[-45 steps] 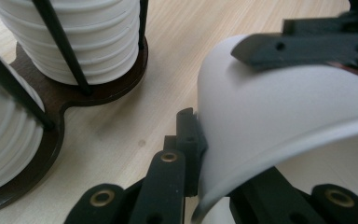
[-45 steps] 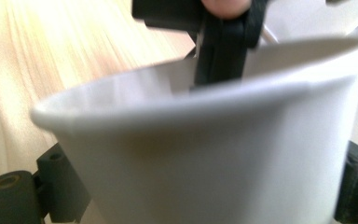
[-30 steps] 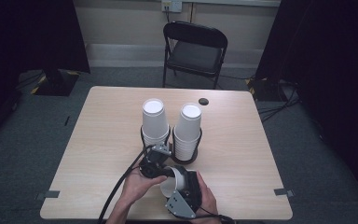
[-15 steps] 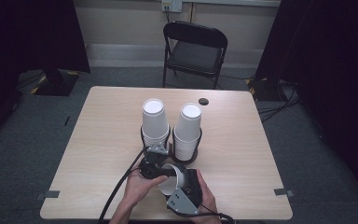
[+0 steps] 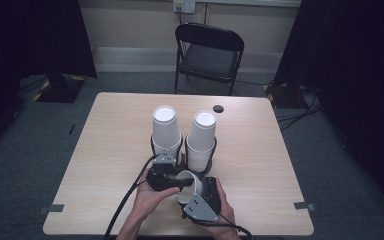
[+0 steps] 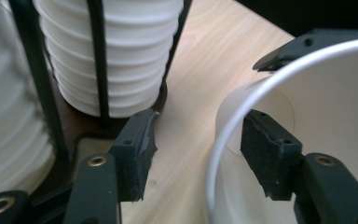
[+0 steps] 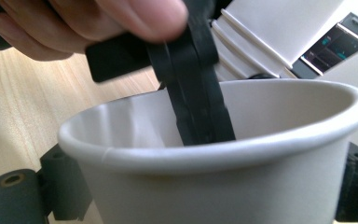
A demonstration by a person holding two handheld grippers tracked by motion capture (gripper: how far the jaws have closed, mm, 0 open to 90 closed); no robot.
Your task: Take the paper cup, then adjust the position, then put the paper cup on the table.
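Near the table's (image 5: 105, 150) front edge, the right gripper (image 5: 196, 192) clasps a white paper cup (image 5: 187, 184) around its wall. The left gripper (image 5: 166, 175) straddles the rim, its jaws just opened, pads clear. The cup looks light, thin and crushable; gentle side holds suit it.

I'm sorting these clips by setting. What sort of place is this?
Probably a lab or studio set up for recording, not a home: a lone wooden table on grey carpet, black curtains at both sides, a folding chair against a bare wall, and cables on the floor.
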